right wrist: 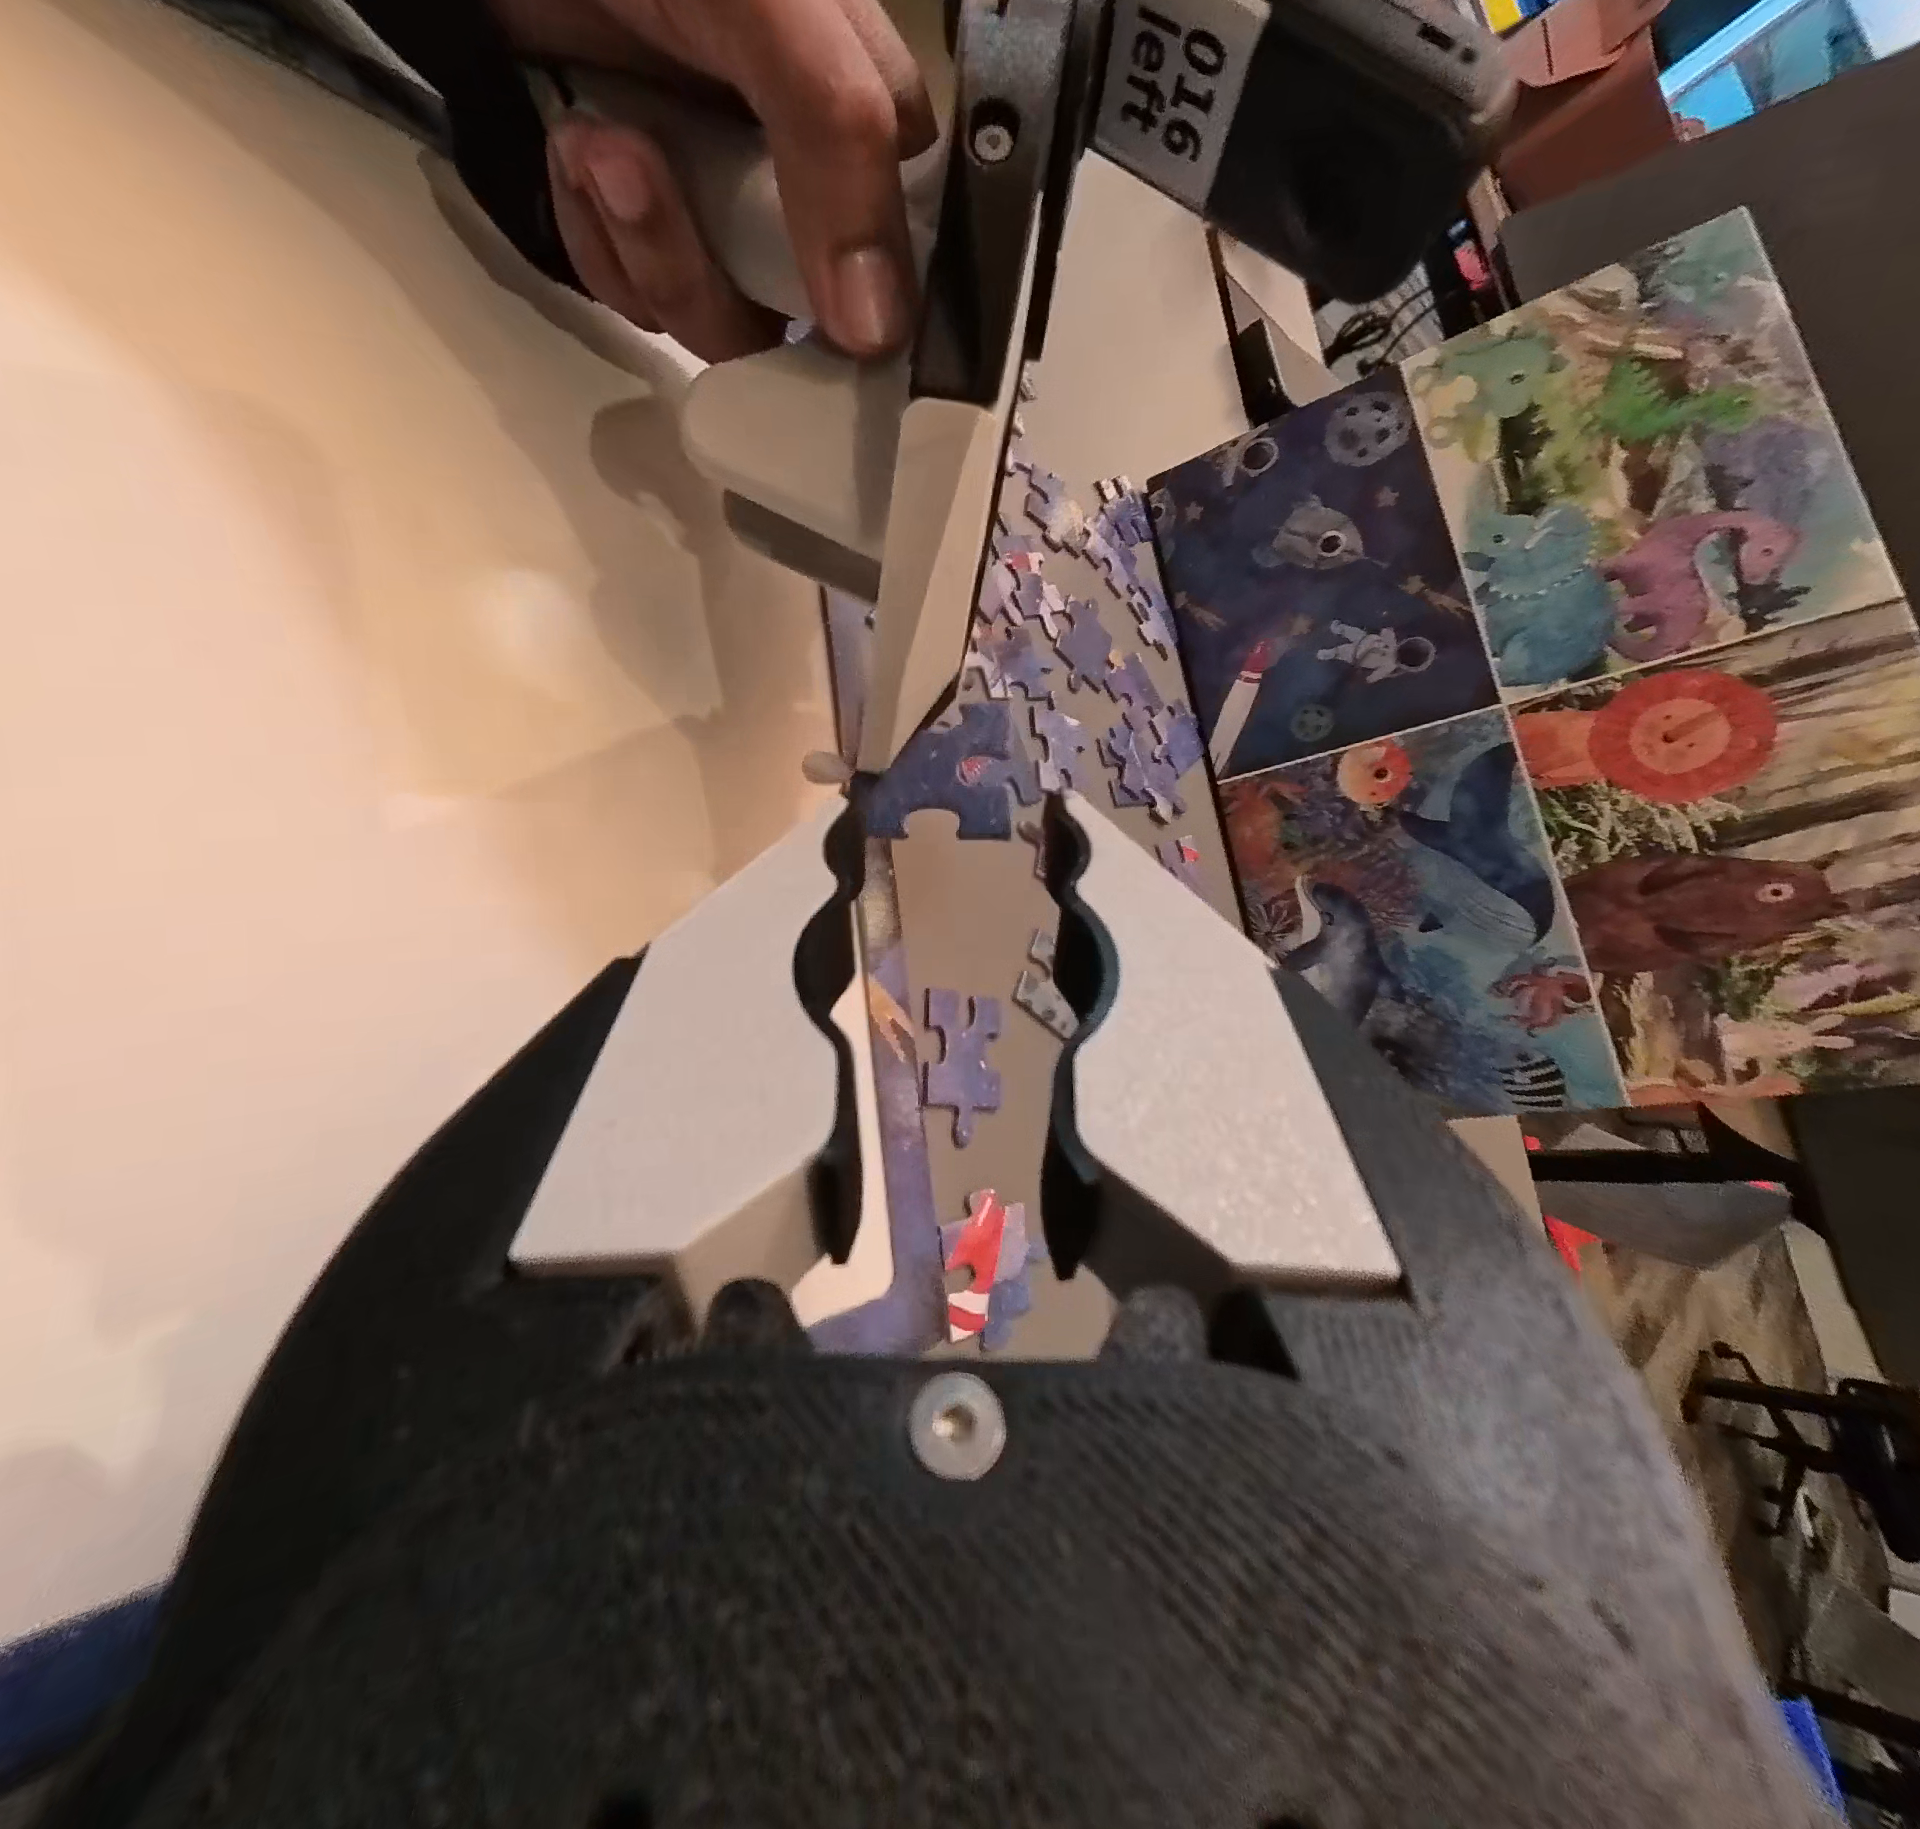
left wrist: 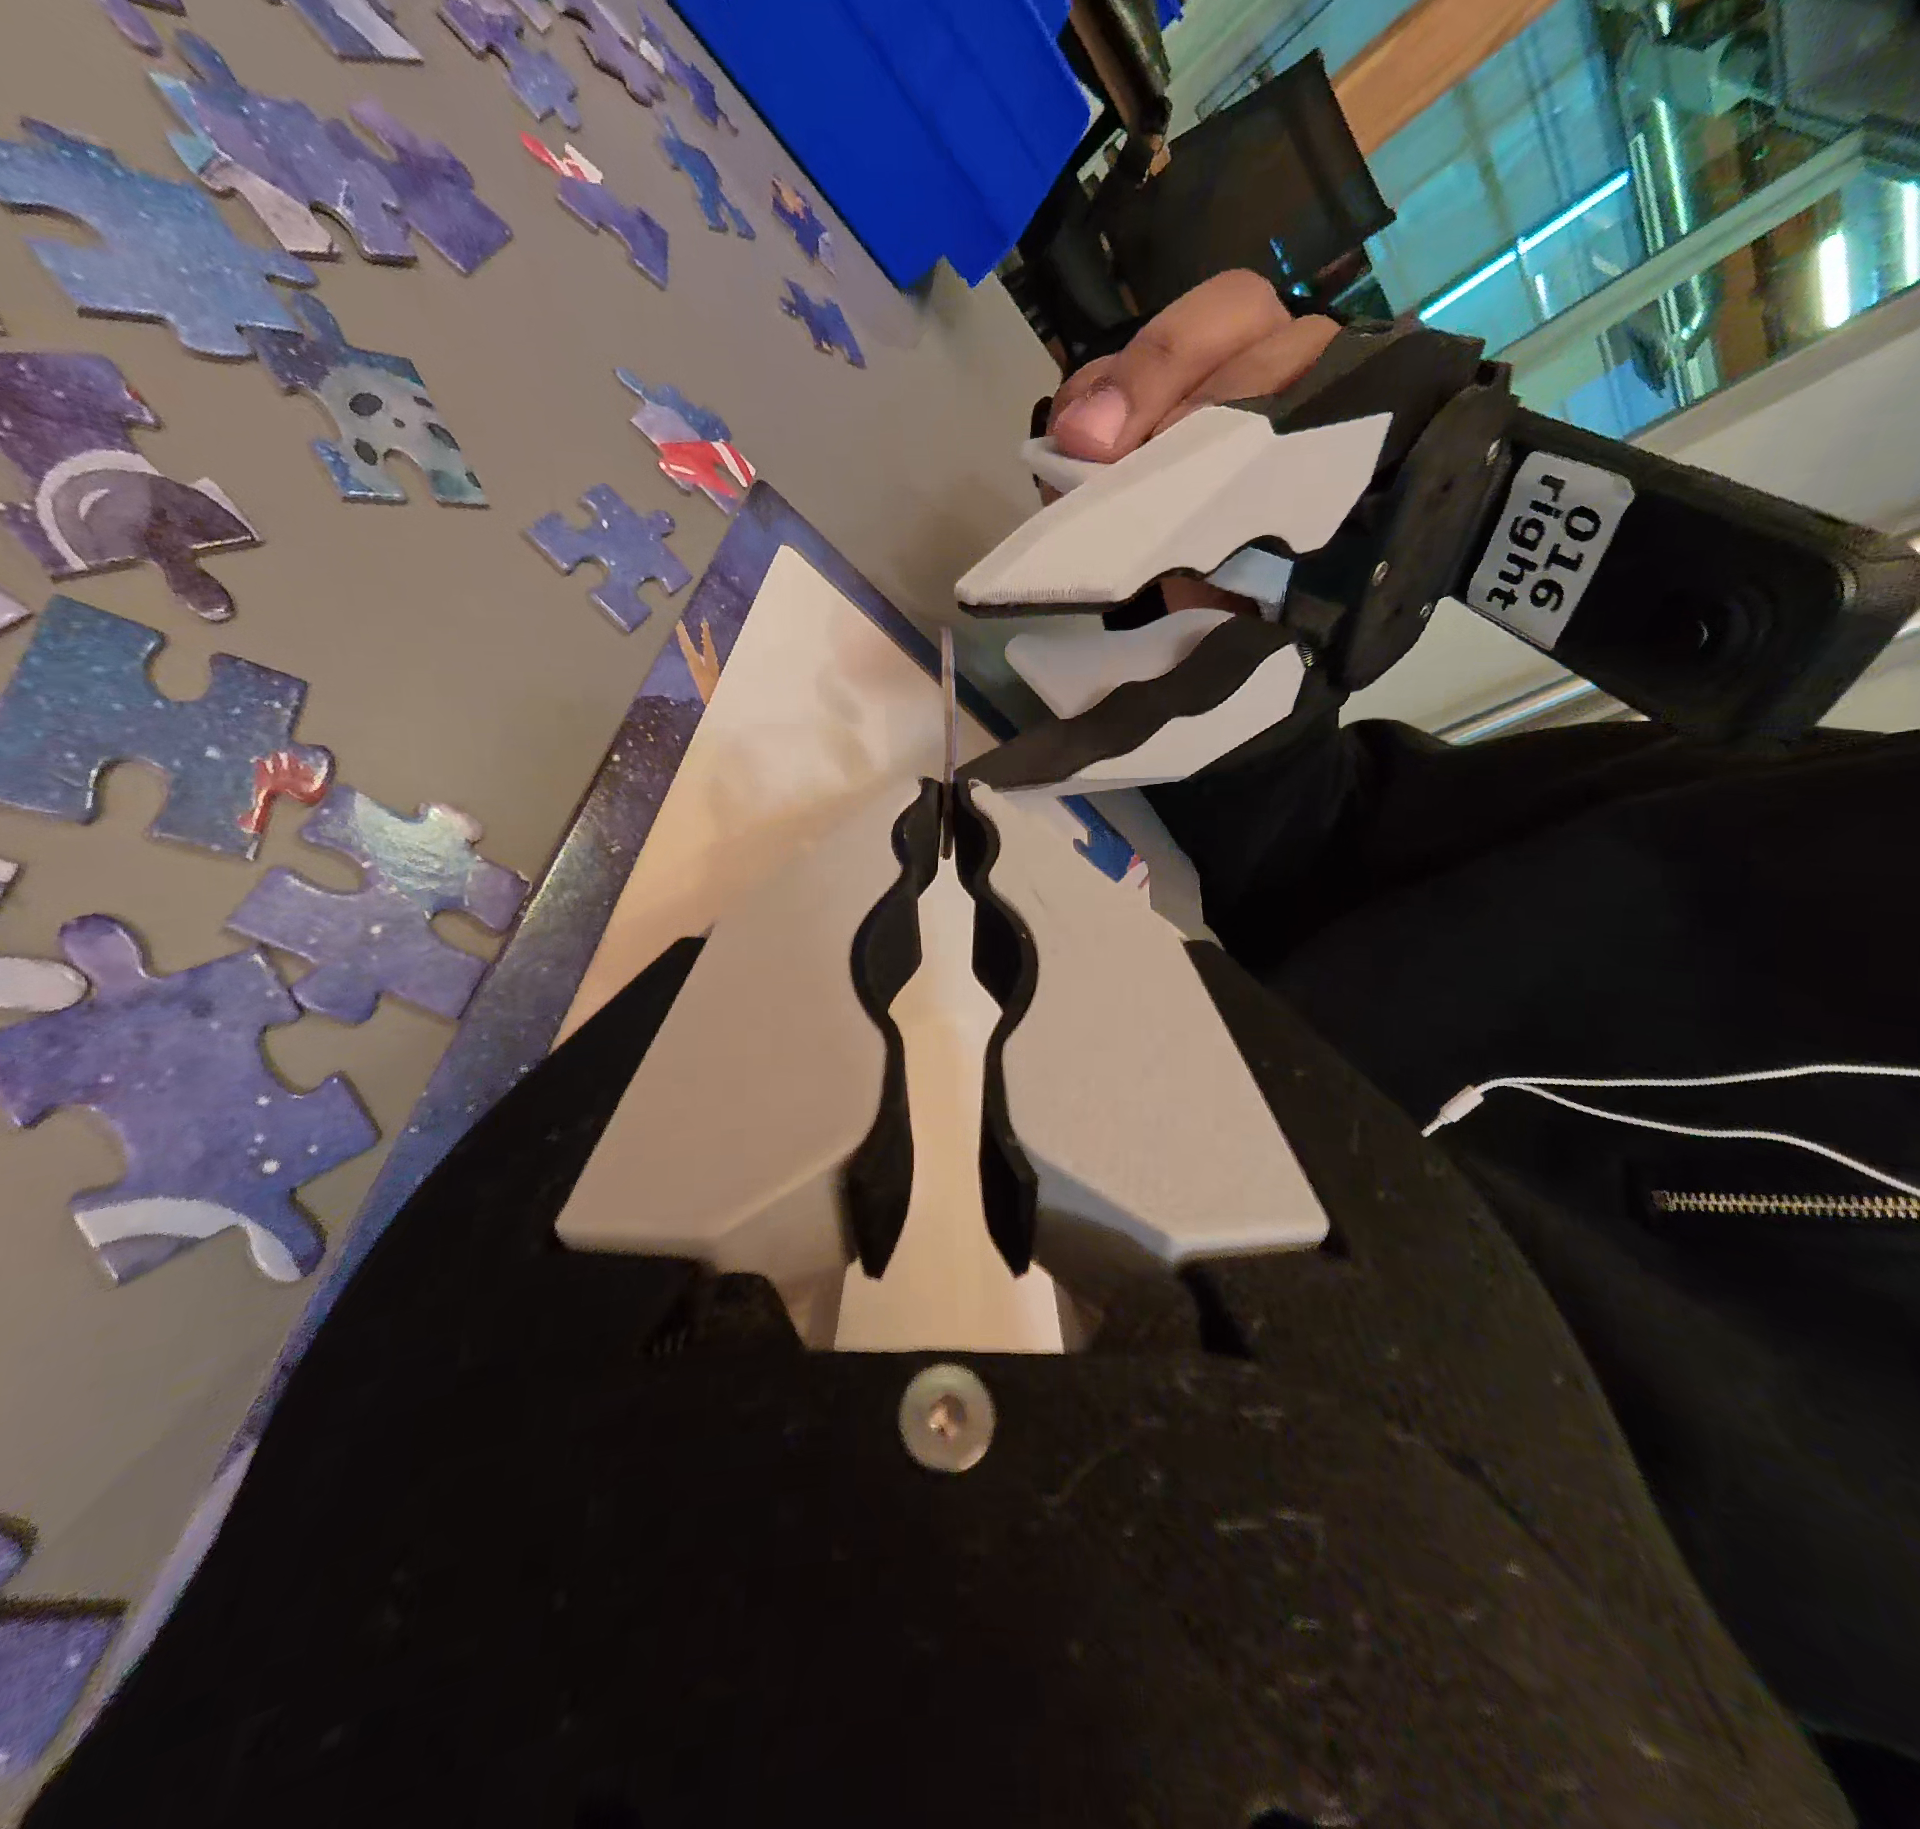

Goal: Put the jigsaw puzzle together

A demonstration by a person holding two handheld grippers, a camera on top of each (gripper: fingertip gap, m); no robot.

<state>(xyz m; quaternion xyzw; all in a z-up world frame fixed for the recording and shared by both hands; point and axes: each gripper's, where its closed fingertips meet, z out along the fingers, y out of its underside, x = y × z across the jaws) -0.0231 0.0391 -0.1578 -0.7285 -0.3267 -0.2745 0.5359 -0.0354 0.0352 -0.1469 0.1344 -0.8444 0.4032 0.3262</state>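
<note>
My left gripper (left wrist: 945, 803) is shut on a blue puzzle piece (left wrist: 948, 699), seen edge-on and held above the table's near edge. In the right wrist view the same piece (right wrist: 956, 771) hangs flat-on from the left gripper (right wrist: 868, 771), which comes in from above. My right gripper (right wrist: 951, 815) is open, and the piece sits between its fingertips without being clamped. The right gripper also shows in the left wrist view (left wrist: 961, 683), with its jaws spread on either side of the piece's upper edge. A joined strip of blue pieces (left wrist: 623, 813) lies along the table edge below.
Several loose blue pieces (left wrist: 613, 553) and small joined clusters (left wrist: 343, 179) lie scattered over the grey table (left wrist: 499, 408). A blue bin (left wrist: 883, 86) stands at the far side. The puzzle box with animal pictures (right wrist: 1507, 688) stands on the table. A person's black jacket (left wrist: 1558, 948) is close on the right. Only a small space, under 4 cm, lies between the two pairs of fingers.
</note>
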